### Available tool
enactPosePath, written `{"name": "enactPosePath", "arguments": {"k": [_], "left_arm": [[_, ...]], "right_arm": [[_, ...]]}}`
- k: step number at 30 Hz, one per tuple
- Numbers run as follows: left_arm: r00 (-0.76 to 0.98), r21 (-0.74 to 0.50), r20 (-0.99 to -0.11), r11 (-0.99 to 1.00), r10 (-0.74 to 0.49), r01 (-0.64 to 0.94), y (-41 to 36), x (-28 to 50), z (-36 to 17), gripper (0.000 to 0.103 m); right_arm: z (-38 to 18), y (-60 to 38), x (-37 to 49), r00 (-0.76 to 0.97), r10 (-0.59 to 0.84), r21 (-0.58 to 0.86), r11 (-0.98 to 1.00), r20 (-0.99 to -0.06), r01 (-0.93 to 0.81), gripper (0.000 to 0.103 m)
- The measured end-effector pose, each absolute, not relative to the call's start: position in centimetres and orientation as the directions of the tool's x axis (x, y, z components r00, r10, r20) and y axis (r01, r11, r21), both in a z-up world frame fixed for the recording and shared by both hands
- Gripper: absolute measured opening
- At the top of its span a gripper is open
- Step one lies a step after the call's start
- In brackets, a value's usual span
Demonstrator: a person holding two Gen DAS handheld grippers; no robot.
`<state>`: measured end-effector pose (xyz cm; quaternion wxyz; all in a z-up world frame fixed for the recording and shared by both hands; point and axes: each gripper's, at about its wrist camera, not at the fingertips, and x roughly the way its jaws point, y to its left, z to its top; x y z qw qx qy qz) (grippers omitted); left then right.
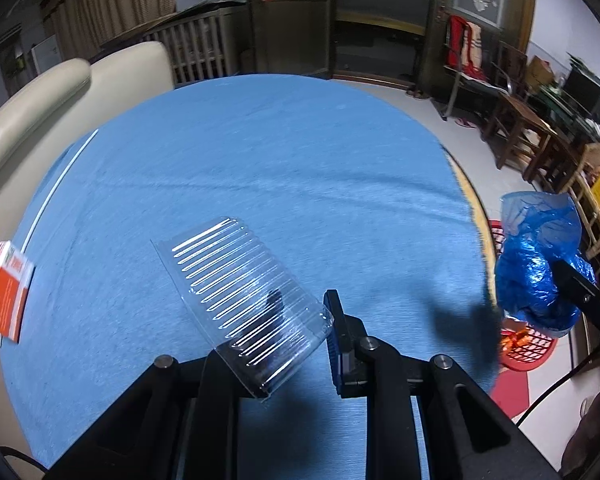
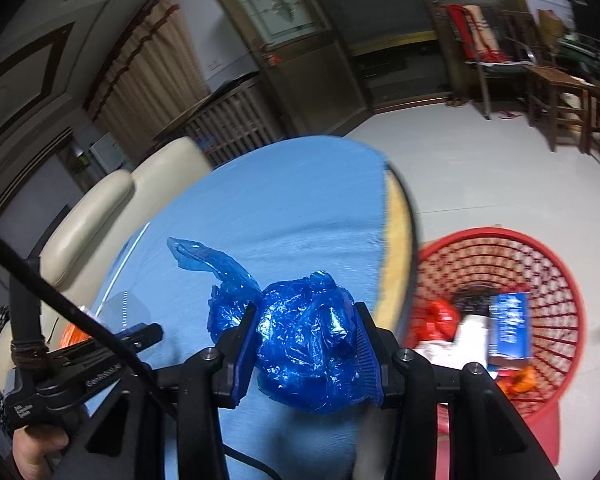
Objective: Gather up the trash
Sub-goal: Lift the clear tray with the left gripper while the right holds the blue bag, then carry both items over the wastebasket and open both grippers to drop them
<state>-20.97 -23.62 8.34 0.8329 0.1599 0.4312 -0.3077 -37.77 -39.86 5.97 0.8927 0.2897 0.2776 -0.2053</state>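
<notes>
My left gripper [image 1: 292, 344] is shut on a clear ribbed plastic tray [image 1: 240, 288], held tilted above the blue tablecloth [image 1: 260, 160]; the tray hides its left finger. My right gripper [image 2: 306, 344] is shut on a crumpled blue plastic bag [image 2: 308, 344], near the table's right edge. The left wrist view shows that bag [image 1: 536, 264] hanging over the red mesh basket [image 1: 528, 348] on the floor. In the right wrist view the basket [image 2: 500, 240] holds a blue box [image 2: 510, 328], a red wrapper [image 2: 436, 320] and other scraps.
An orange box [image 1: 4, 292] and a thin white stick [image 1: 60, 184] lie at the table's left side. A beige sofa [image 1: 60, 92] stands behind the table. Wooden chairs [image 1: 516, 128] line the right wall. A person's hand [image 2: 36, 448] holds the left gripper [image 2: 152, 332].
</notes>
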Motion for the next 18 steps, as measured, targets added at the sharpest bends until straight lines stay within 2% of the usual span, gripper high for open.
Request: {"name": "enactPosePath", "arguments": {"k": [8, 15, 18], "left_arm": [[0.409, 0.000, -0.800, 0.683, -0.438, 0.731, -27.4, -24.0, 9.6, 0.022], [0.377, 0.000, -0.792, 0.617, -0.480, 0.787, -30.3, -26.4, 10.4, 0.022], [0.366, 0.002, -0.788, 0.593, -0.495, 0.805, -31.4, -27.0, 10.7, 0.022]], "right_arm": [[6.0, -45.1, -44.0, 0.700, -0.347, 0.391, 0.637, -0.624, 0.664, 0.048], [5.1, -48.6, -46.8, 0.634, -0.408, 0.352, 0.578, -0.657, 0.737, 0.049], [4.2, -49.1, -47.1, 0.600, -0.408, 0.336, 0.554, -0.688, 0.762, 0.053]]}}
